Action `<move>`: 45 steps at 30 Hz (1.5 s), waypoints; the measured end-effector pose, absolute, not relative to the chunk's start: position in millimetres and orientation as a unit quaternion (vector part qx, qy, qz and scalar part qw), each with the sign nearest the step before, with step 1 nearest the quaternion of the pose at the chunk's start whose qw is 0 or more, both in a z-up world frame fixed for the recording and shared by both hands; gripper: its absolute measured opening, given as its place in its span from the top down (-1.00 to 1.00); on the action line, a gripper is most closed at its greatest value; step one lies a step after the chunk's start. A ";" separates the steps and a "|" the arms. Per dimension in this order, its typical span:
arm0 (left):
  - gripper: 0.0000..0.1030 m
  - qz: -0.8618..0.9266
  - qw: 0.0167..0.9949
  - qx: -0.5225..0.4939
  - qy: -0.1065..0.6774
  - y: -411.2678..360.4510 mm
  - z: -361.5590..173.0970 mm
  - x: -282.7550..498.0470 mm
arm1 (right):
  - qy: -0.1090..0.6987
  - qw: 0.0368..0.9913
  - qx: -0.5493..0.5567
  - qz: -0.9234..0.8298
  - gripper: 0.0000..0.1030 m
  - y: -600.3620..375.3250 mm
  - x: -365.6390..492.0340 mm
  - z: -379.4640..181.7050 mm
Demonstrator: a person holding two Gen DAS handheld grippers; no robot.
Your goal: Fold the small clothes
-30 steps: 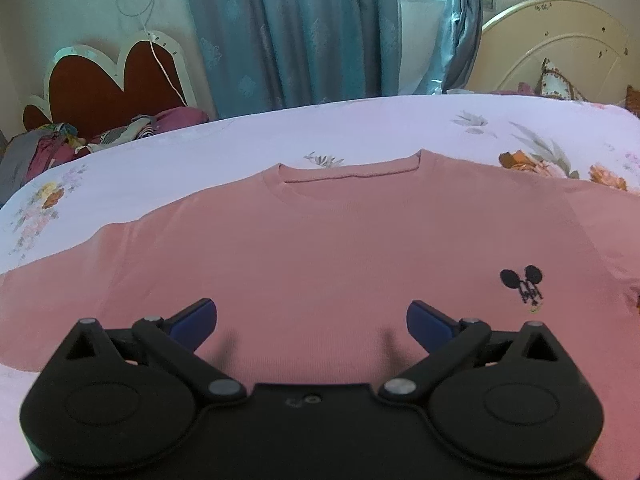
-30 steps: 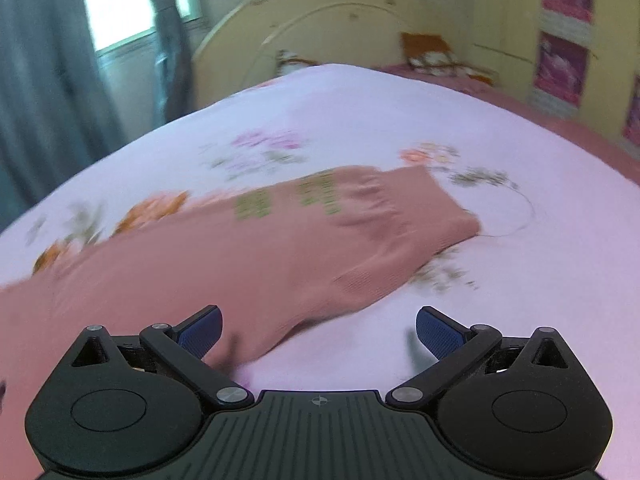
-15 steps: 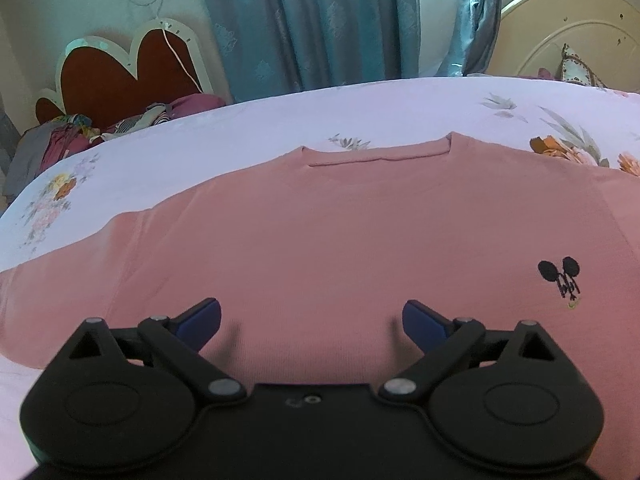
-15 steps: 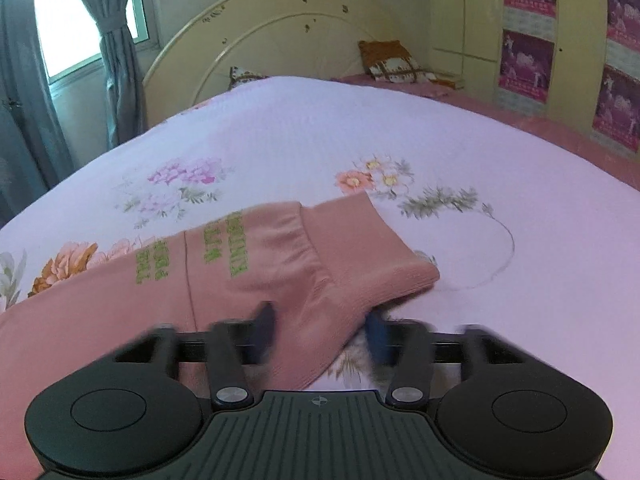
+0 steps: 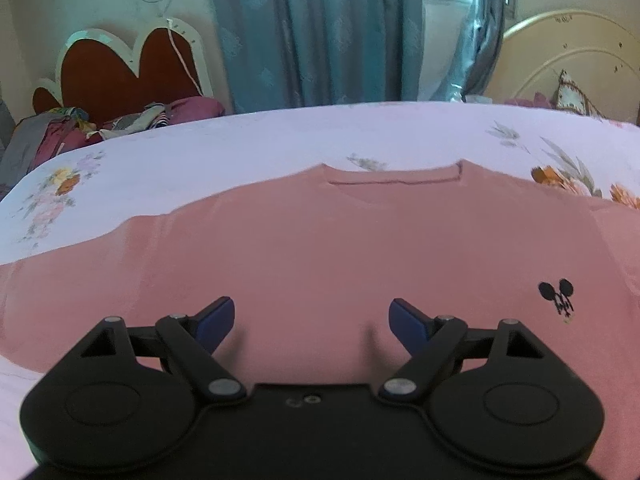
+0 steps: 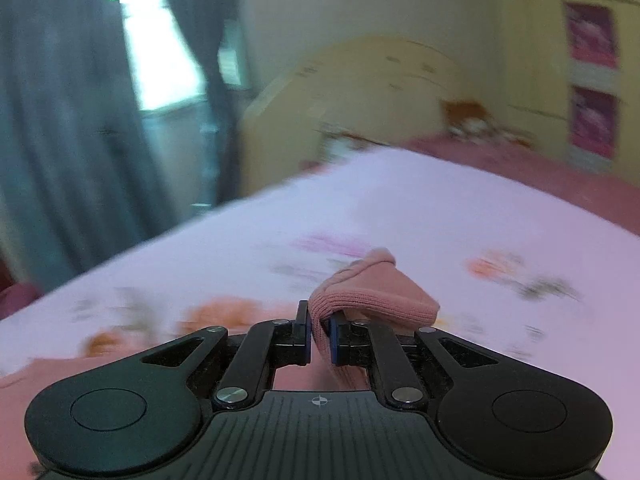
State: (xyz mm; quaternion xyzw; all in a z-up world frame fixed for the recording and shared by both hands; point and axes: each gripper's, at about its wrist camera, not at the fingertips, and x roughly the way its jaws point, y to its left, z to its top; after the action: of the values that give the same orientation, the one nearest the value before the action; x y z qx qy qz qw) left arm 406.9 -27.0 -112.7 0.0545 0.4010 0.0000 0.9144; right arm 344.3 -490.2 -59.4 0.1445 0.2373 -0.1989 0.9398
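Pink sweater [image 5: 320,248] flat on flowered bed [image 5: 240,152], clothes pile [image 5: 80,128] by headboard behind; left claw [image 5: 310,320] spread wide above it, right claw [image 6: 320,336] pinching sleeve cuff [image 6: 372,296] raised.

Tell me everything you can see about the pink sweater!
The pink sweater is soft knit, lying flat and face up on the flowery bed sheet. It has a round neckline and a small black mouse logo on the chest. One ribbed sleeve cuff is pinched in the right gripper and raised off the sheet. The left gripper hovers open over its body.
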 end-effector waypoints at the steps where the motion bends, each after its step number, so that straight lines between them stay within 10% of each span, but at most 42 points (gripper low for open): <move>1: -0.63 0.001 0.915 0.050 0.400 -20.0 -111.5 406.1 | 0.233 0.947 0.134 -0.174 0.85 -466.5 352.3 -52.5; 18: -0.63 -0.001 0.919 0.035 0.393 74.4 -113.8 406.8 | 0.363 0.922 0.088 0.105 0.82 -153.2 425.6 -119.6; 22: -0.64 -0.044 0.918 0.024 0.393 62.4 -116.4 407.4 | 0.343 0.926 0.102 0.119 -0.46 -157.9 416.2 -112.7; 38: -0.63 -0.181 0.907 0.112 0.363 -86.0 -152.2 417.3 | 0.343 0.932 0.078 -0.086 -0.45 -324.8 324.3 -125.5; 45: 0.01 -0.171 0.910 0.071 0.370 -78.1 -168.5 442.9 | 0.364 0.920 0.097 -0.107 0.07 -355.0 323.1 -146.6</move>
State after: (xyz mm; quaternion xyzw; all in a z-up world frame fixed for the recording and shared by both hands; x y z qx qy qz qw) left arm 442.9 -78.1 -168.5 0.0710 0.3704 -0.1711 0.9102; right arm 323.1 -355.0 -146.6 0.0971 0.3638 -0.1069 0.9202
